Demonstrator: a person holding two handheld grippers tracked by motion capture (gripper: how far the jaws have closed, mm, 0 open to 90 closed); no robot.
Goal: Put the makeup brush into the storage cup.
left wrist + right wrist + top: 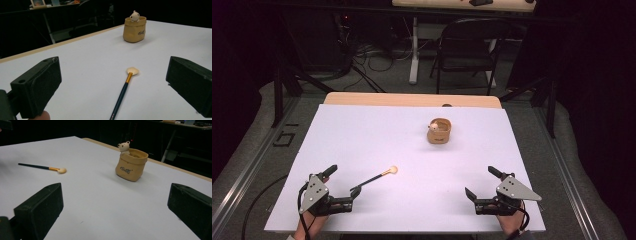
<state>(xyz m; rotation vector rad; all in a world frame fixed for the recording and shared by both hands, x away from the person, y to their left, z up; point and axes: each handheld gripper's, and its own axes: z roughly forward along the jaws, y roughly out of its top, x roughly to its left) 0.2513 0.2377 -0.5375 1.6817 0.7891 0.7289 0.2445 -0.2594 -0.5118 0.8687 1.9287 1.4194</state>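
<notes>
Both grippers, left [343, 184] and right [481, 184], gape empty near table's [362, 130] front edge, brush [374, 178] seemingly just beyond left.

On the surface [362, 130] a pot [439, 131] stands toward the far edge, right of the middle, with a small bear [432, 128] at its left rim. A brush [377, 177] lies nearer the person and left of the pot, well apart from it, head toward the pot. The left tongs [343, 179] rest at the near left with the brush handle's end between their jaws; the right tongs [480, 183] sit at the near right, and a chair [467, 52] stands on the floor beyond the surface.
</notes>
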